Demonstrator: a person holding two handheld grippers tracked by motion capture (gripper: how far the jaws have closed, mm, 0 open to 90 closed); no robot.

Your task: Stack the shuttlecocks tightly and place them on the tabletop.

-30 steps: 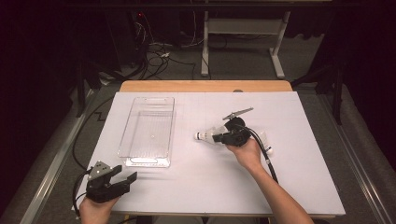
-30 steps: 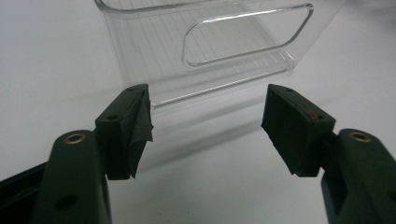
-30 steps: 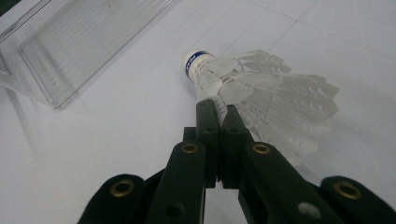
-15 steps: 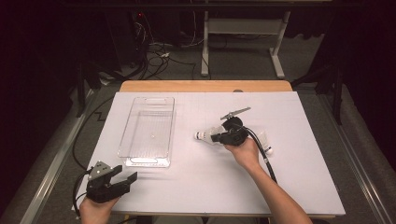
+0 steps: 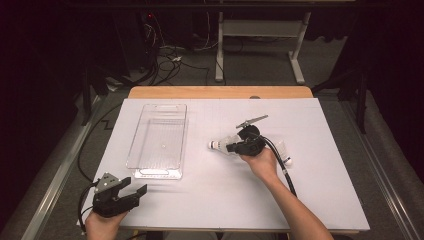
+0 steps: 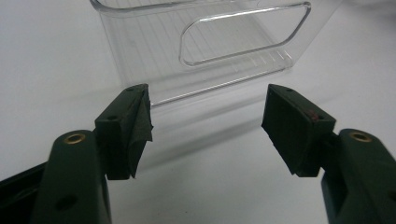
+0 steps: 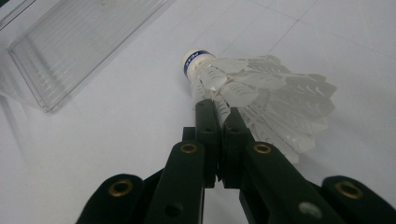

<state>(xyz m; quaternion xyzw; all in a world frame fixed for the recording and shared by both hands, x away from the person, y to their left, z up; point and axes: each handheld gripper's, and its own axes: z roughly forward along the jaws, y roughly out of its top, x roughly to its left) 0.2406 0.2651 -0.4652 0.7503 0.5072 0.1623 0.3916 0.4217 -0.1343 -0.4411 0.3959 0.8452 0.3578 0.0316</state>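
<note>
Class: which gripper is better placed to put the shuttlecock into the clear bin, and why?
Right. The right gripper already pinches the shuttlecock; the left gripper sits open before the clear bin.

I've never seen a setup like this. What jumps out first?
Mid-table, the right hand-held gripper pinches a white shuttlecock by its feathers. Left of it lies an empty clear plastic tray. At the near left corner, the left hand-held gripper waits with jaws wide apart.

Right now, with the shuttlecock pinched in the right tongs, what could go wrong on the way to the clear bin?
The right tongs grip only the thin feather skirt of the shuttlecock, so the feathers may bend or slip out. The clear bin has raised walls that a low carry could clip.
</note>
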